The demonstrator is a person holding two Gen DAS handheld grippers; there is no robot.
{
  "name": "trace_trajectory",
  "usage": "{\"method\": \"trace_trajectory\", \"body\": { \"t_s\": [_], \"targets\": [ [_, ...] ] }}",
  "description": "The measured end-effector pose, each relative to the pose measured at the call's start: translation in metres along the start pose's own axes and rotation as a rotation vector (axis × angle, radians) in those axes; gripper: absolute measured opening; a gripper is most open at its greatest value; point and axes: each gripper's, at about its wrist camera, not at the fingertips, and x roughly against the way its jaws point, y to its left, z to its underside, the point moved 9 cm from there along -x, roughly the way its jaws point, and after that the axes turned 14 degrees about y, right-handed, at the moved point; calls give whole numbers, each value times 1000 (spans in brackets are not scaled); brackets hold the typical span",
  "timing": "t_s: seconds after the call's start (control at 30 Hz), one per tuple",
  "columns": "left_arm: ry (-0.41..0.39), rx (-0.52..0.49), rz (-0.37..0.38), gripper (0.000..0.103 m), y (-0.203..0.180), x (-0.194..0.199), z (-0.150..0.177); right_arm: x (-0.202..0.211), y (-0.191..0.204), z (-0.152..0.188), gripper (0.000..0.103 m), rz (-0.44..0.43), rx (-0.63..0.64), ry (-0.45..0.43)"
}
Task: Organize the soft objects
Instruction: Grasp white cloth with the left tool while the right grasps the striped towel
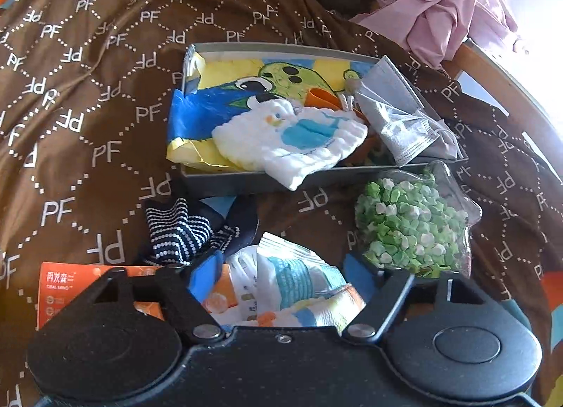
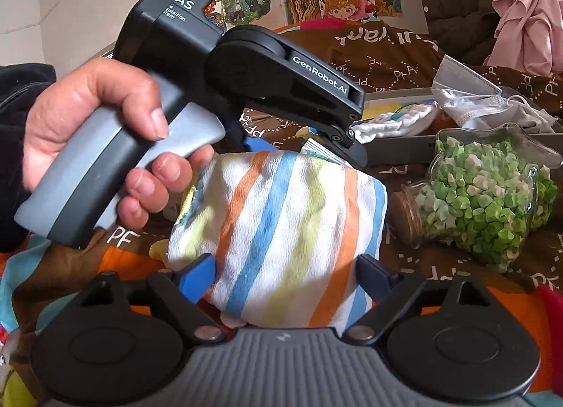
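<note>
Between the blue-padded fingers of the right gripper (image 2: pixel 285 278) sits a folded terry towel with orange, blue and yellow-green stripes (image 2: pixel 281 238); the jaws stand wide, one pad at each side edge of the cloth, though whether they actually press it I cannot tell. Just beyond it, the left gripper (image 1: pixel 281 275) has its jaws spread apart over a crinkled white and teal foil packet (image 1: pixel 299 277) and the same towel's corner, gripping nothing. A person's left hand (image 2: pixel 95 132) wraps the grey pistol handle, thumb on top, fingers curled beneath, the tool angled down toward the towel. On the brown bedspread printed with white "PF" diamonds (image 1: pixel 88 97) rests a shallow grey rectangular tray (image 1: pixel 225 182) holding a bright cartoon-print cloth (image 1: pixel 225 90), a puffy white washcloth (image 1: pixel 292 139) draping over its near rim, and a grey pleated face mask (image 1: pixel 397 118). Near the tray lies a star-shaped glass jar of green paper stars (image 1: pixel 411 227), cork-stoppered, on its side. A navy dotted sock (image 1: pixel 179 231) lies crumpled beside the packet.
</note>
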Motion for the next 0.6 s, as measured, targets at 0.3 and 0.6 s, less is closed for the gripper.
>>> {"method": "trace_trajectory", "body": {
  "t_s": [0.3,0.6],
  "targets": [
    [39,48,70,43,-1,1,7,-1,0,1,78,11,9,31],
    [72,-5,47,33,-10,12,20,-2,3,3,73,43,39,63]
  ]
}}
